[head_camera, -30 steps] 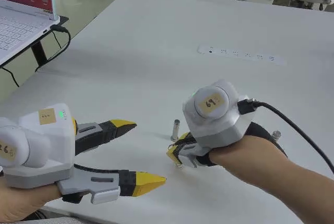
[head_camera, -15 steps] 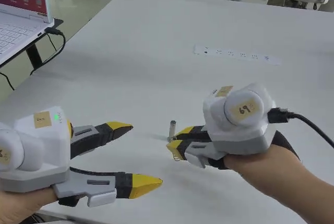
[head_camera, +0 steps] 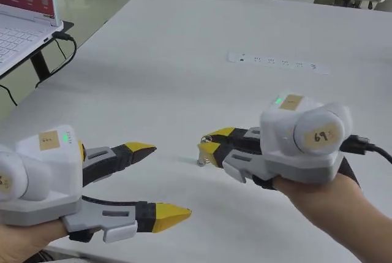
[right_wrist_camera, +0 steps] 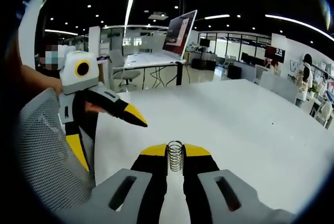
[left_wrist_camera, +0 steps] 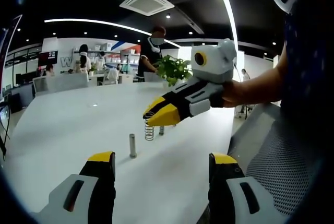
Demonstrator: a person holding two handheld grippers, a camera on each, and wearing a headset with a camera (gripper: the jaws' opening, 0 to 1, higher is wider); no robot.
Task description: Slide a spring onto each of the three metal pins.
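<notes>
So the yellow-tipped right gripper (head_camera: 209, 145), over on the right, is pinching a small coiled metal spring (right_wrist_camera: 175, 156), close to a short grey metal pin (left_wrist_camera: 132, 145) standing on the white table (head_camera: 184, 54). The left gripper (head_camera: 163, 181) hangs near-left, jaws wide apart.

The right claw (head_camera: 209, 144) hangs over the table (head_camera: 153, 79), right of the left claw (head_camera: 170, 181), with the spring (right_wrist_camera: 176, 156) between its jaws. One pin (left_wrist_camera: 133, 145) stands on the table between both claws, and a second pin (left_wrist_camera: 161, 130) stands just behind the spring. The power strip (head_camera: 275, 62) lies well beyond the right claw. The laptop (head_camera: 21, 24) is far left of the left claw.
</notes>
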